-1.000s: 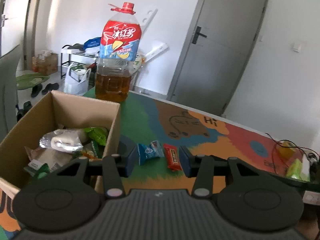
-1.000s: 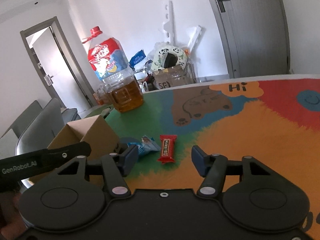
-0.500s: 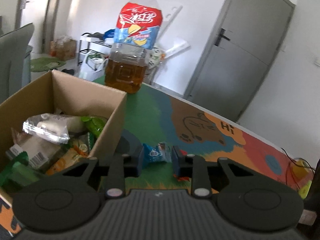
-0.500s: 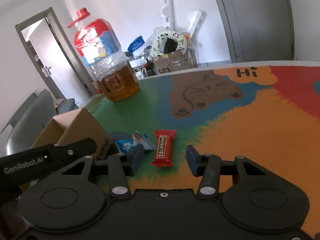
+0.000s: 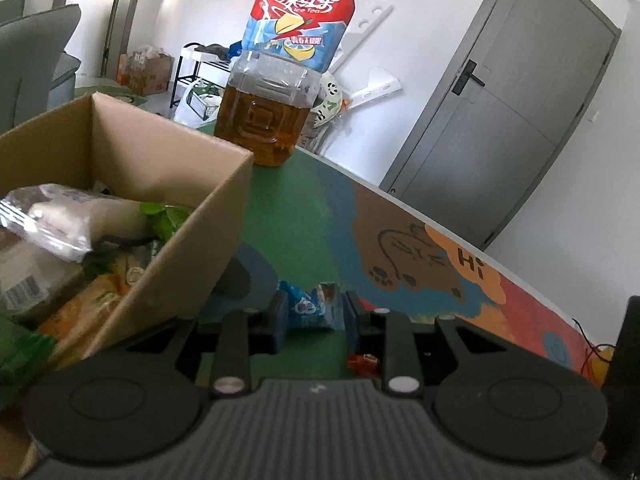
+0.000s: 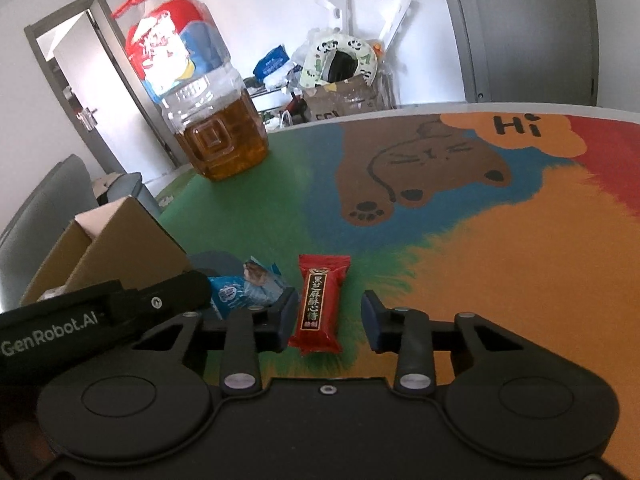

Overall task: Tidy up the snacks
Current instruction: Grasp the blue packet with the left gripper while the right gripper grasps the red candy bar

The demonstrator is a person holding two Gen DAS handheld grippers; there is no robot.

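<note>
Snacks left on the desk number two: a blue packet and a red bar, lying side by side just right of the box, which already holds several wrapped items. Over the last second both grippers have come down onto them. The left gripper, which a second ago stood wide with both snacks between its fingers, has narrowed, and the fingers now sit against the two ends of the blue packet, clenched on it while it rests on the desk. The right gripper has just been closing around the red bar; its left finger lies close against the wrapper, but a strip of desk shows between the bar and the other finger, so it is not yet gripping. As I read it, the blue packet is ready to lift into the box, while the red bar needs a little more squeeze. The right view shows the whole red bar with its label, and the left gripper's arm reaching in over the blue packet; the left view gives only a red corner below its right finger. Only the left view looks into the box. Both show the tea bottle standing beyond.
</note>
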